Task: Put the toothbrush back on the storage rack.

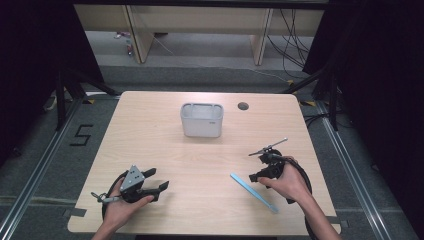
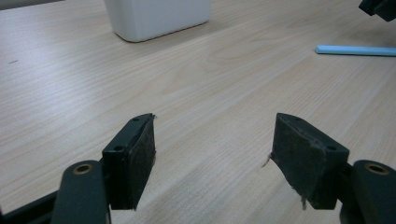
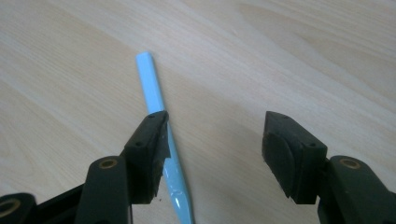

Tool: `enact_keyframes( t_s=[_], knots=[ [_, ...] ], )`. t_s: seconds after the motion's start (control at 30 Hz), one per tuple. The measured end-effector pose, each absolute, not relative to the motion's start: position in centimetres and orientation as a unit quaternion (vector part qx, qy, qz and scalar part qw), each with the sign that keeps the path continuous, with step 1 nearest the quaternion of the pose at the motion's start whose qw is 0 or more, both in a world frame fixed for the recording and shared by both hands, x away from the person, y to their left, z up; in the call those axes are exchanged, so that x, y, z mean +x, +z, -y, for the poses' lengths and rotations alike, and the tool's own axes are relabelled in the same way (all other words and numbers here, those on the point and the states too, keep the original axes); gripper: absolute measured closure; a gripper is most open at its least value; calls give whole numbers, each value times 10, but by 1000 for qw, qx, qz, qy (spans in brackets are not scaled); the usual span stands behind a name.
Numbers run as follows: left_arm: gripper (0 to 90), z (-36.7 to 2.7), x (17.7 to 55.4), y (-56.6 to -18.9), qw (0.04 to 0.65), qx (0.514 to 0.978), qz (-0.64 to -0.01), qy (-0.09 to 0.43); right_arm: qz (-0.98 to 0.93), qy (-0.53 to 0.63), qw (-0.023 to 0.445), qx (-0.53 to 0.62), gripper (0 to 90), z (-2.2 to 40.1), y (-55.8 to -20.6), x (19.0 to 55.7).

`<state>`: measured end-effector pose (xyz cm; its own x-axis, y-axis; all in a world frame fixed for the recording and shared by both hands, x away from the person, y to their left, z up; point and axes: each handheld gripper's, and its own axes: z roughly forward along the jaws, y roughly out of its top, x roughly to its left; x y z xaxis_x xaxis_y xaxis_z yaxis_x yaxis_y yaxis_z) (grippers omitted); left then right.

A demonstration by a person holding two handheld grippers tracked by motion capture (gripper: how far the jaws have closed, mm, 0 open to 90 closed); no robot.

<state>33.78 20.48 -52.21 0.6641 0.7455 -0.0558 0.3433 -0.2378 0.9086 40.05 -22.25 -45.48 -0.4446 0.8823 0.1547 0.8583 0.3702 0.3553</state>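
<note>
Right gripper (image 3: 212,154) hangs low with jaws spread, gripping nothing, the light-blue stick (image 3: 161,135) flat on the table (image 1: 165,150) beside one jaw rather than between them, so closing now could nudge it aside, while the left gripper (image 2: 212,158) waits released.

The pale wood-grain tabletop (image 3: 299,51) looks smooth and matt. The slim light-blue plastic stick (image 3: 159,121) has a slight gloss. The white rounded plastic container (image 1: 201,120) looks matt, smooth-walled.
</note>
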Motion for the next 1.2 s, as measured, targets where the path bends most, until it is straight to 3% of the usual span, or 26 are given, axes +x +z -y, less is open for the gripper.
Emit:
enact_keyframes(
  t_s=[0.2, 0.57, 0.9, 1.2],
  knots=[
    [298, -205, 337, -522, 502, 761, -358, 200, -818, 190, 18, 542, 371, 227, -450, 394],
    [304, -202, 337, -523, 511, 759, -354, 196, -869, 98, 10, 486, 524, 226, -448, 388],
    [308, -202, 338, -523, 507, 763, -351, 192, -906, 34, -32, 422, 582, 212, -453, 387],
    [310, -202, 337, -522, 501, 767, -351, 194, -942, 7, -29, 333, 631, 205, -465, 392]
  ],
)
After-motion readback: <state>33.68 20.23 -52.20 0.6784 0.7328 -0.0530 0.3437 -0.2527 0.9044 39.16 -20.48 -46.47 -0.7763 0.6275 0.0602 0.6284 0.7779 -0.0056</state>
